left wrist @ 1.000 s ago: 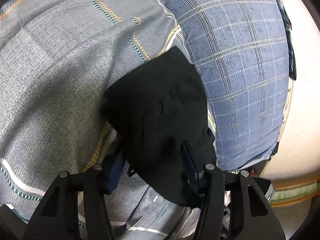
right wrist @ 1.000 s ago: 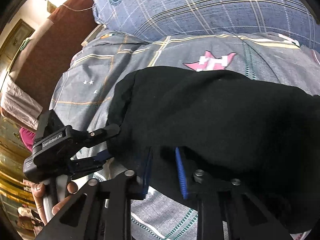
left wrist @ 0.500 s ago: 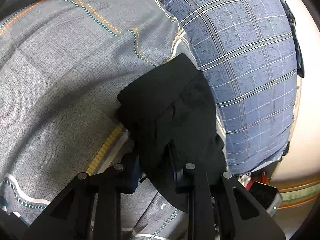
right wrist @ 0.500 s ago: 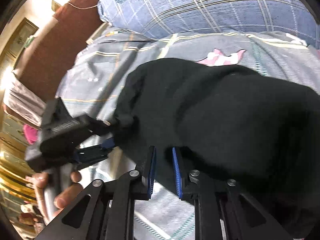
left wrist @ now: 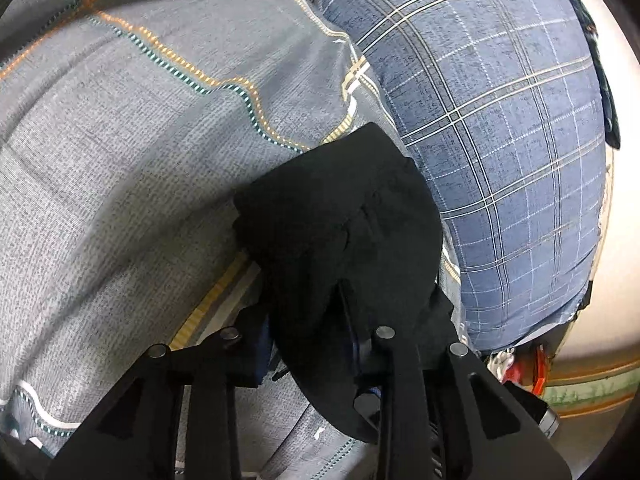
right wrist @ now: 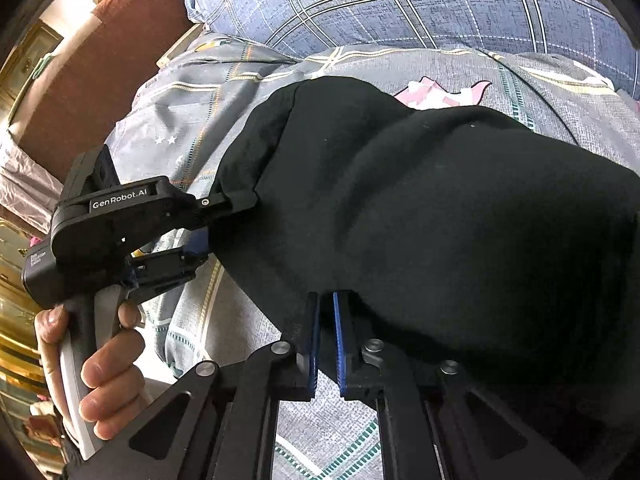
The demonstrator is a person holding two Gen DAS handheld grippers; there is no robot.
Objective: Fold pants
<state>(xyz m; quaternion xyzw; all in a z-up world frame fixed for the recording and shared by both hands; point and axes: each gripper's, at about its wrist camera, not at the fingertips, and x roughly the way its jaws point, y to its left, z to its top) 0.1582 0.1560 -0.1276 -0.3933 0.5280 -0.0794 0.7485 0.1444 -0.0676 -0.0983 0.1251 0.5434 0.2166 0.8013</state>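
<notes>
Both tools have closed in over the last second: the left gripper [left wrist: 308,336], wide apart before, now pinches a bunched edge of the black pants [left wrist: 340,232] low in the middle of its view. At the left of the right wrist view the same tool [right wrist: 224,220] bites the cloth's left corner, held by the person's hand [right wrist: 100,364]. Toward the lower middle, the right gripper [right wrist: 326,344] is drawn narrow, its blue pads [right wrist: 314,344] clamping the near hem. Holding two points along one edge probably lets the pants be lifted and laid over evenly. They lie on the grey bedsheet [right wrist: 224,320], below the blue plaid pillow [right wrist: 440,4] at top right.
</notes>
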